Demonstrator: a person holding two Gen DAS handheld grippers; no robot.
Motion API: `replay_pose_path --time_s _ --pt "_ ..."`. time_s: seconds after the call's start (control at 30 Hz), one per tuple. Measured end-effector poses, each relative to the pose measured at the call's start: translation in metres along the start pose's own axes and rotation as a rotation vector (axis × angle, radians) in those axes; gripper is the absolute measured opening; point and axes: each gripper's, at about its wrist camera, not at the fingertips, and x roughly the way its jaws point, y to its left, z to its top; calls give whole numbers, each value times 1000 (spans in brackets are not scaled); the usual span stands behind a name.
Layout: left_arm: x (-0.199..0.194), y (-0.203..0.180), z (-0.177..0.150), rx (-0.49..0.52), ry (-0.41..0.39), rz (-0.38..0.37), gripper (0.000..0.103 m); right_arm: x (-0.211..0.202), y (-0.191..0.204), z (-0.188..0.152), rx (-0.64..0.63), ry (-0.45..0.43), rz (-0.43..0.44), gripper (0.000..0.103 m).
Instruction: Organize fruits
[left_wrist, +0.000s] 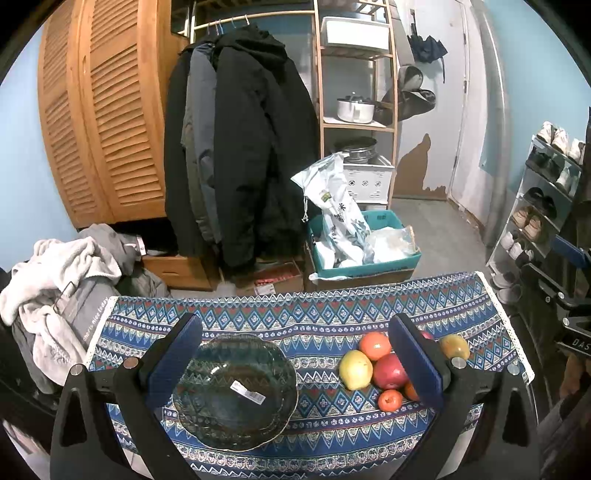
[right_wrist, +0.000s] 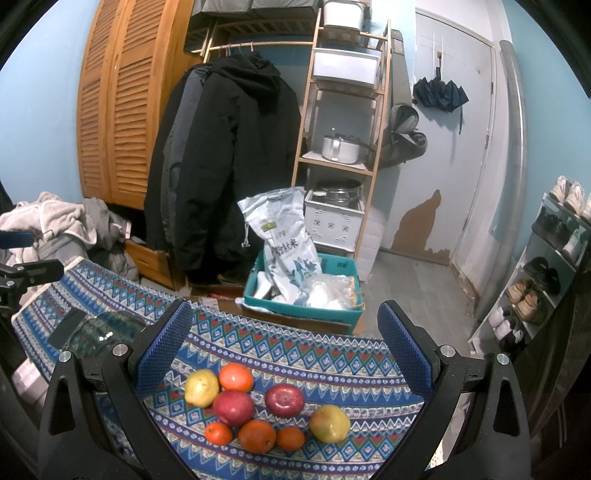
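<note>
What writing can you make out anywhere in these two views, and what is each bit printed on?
"nice today", part of a longer line: grey garment left of the table.
"DAS", cut off at the frame edge: black gear at far right.
Large Chinese characters, the last two look like "大米": rice bag in the teal box.
Sticker on the glass bowl: too small to read.
Label on the teal box: blurred.

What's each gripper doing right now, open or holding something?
Left gripper: open, holding nothing, above the glass bowl.
Right gripper: open, holding nothing, above the fruit pile.
</note>
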Motion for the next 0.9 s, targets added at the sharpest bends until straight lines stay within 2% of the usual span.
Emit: replay_pose_path --time_s 0.9 --pt "-1 -1 0 3 1 -1 102 -1 -3 -1 2 3 -1 99"
